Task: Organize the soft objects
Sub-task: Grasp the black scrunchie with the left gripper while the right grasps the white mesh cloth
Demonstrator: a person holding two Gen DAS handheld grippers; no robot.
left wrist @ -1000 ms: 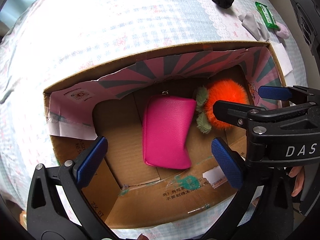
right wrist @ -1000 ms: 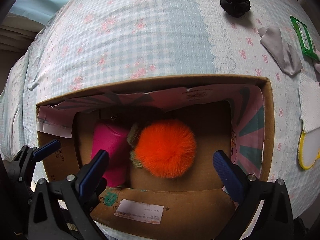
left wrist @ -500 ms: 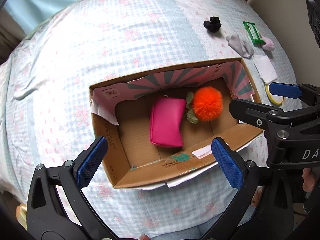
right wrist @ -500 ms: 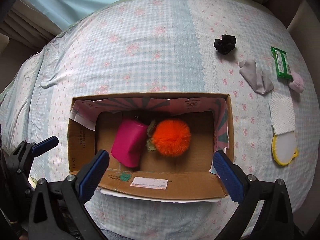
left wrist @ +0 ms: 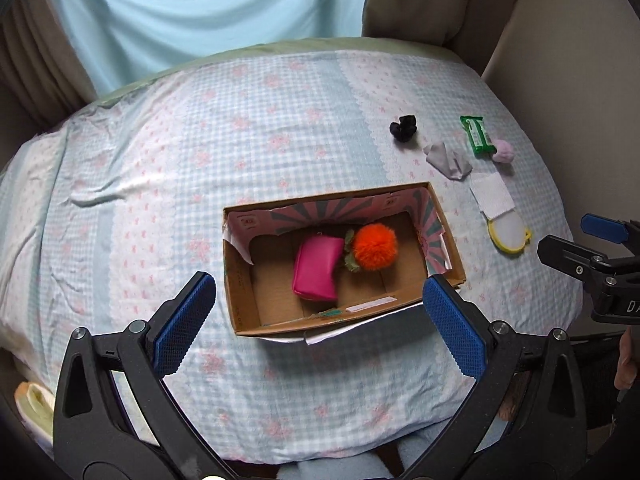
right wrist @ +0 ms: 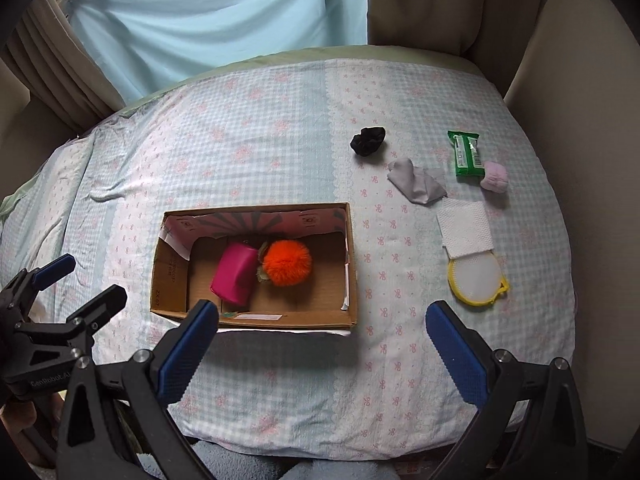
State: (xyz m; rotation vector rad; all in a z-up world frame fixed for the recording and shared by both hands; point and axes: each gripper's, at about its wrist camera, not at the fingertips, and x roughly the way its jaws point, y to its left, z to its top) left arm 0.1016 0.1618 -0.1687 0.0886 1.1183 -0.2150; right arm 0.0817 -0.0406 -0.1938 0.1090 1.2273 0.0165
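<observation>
**Two in the box, six still loose on the bed, and plenty of ways to fumble them**

Both claws hover above the near edge of the bed point(right wrist: 280, 152), spread wide with nothing in them. The left claw point(left wrist: 316, 320) sits roughly over the cardboard box point(left wrist: 240, 300); the right claw point(right wrist: 320, 344) is just off the box's near right corner.

Inside the box: a pink pouch point(right wrist: 236, 276) and an orange pompom point(right wrist: 287, 263), touching each other, with lots of bare cardboard floor on either side.

Still out on the sheet, right of the box: a black scrunchie point(right wrist: 368, 141), a grey cloth point(right wrist: 416, 182), a green packet point(right wrist: 466, 154) with a small pink puff point(right wrist: 495, 176) right against it, a white mesh cloth point(right wrist: 464, 228) and a yellow-rimmed round pad point(right wrist: 476, 280) that the mesh overlaps.

Where I think it gets dicey:
- The flat stuff (grey cloth, mesh cloth) lies flush on a soft, wrinkly sheet. Come down too deep and the claw probably pinches bedding along with the cloth.
- The mesh cloth and the round pad overlap, so grabbing one may drag the other.
- Same with the puff and the packet, they're touching.
- The box looks light and sits on a squishy mattress with torn paper lining its walls. A bump on the rim could tip or slide it.
</observation>
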